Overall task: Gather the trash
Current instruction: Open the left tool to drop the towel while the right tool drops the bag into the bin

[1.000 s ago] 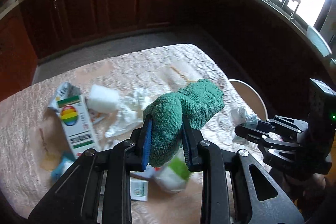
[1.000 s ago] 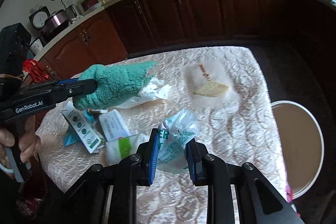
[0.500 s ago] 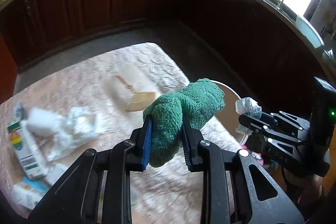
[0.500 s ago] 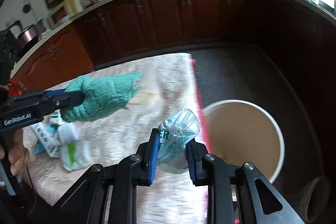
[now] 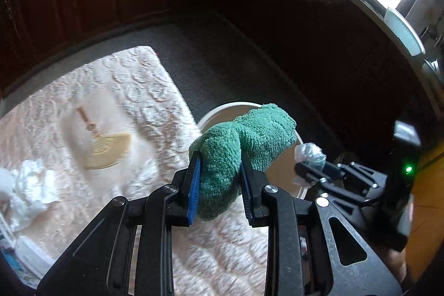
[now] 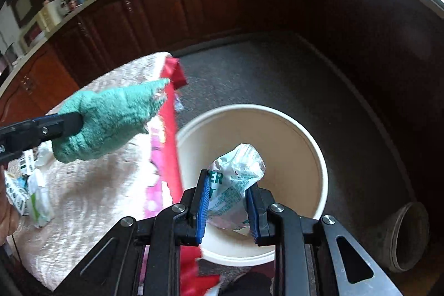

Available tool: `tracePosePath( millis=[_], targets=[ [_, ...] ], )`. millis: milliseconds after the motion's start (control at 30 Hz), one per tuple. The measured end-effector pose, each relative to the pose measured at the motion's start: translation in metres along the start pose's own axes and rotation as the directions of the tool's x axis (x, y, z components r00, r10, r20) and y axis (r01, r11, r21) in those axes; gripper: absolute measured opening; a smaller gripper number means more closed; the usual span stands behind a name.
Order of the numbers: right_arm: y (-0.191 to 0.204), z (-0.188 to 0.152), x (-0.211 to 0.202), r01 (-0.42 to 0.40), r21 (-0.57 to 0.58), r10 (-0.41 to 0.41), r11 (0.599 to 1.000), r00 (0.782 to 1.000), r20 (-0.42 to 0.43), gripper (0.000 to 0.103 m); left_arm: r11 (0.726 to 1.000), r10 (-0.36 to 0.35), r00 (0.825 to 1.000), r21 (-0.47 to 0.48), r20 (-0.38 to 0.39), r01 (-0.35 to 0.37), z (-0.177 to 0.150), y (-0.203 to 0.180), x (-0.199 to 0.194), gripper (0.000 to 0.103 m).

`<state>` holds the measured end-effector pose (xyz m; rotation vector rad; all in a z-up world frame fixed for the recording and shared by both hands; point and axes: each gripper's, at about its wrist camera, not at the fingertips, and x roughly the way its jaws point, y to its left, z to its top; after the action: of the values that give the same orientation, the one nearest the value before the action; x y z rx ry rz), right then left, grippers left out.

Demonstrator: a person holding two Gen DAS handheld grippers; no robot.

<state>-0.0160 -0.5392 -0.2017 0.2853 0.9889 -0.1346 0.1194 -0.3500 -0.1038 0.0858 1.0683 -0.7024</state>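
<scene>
Plastic wrapper (image 6: 236, 185) clamped in right tool (image 6: 227, 208), over bin (image 6: 305, 135).

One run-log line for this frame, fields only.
left gripper: shut on green towel | right gripper: shut on plastic wrapper, above cream bin | table: litter remains

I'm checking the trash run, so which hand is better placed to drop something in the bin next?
Right. The right gripper holds a plastic wrapper directly over the open bin. The left gripper grips a green towel, near the table edge.
</scene>
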Motion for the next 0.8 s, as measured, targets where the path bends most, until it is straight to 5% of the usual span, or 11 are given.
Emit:
tracePosePath(
  millis=[67,133,300,800],
  targets=[
    [-0.005,-0.001,0.007,0.026,0.005,-0.026,1.000,1.000,-0.017,0.030,1.000,-0.024,1.000,-0.017,0.002,0.024,0.001,-0.006,0.005,0.026],
    [-0.008,-0.003,0.011,0.045,0.011,-0.045,0.999,0.999,-0.027,0.054,0.999,-0.043,0.999,-0.026,0.002,0.043,0.001,-0.008,0.008,0.028],
    [-0.015,-0.010,0.014,0.043,0.043,-0.041,0.998,0.998,-0.039,0.054,0.995,-0.094,0.995,-0.039,-0.026,0.093,-0.004,-0.008,0.015,0.047],
    [0.002,-0.015,-0.002,0.031,0.028,-0.031,0.999,1.000,0.000,0.064,0.997,-0.042,0.999,-0.058,0.026,0.044,-0.020,0.020,-0.018,0.048]
  ],
)
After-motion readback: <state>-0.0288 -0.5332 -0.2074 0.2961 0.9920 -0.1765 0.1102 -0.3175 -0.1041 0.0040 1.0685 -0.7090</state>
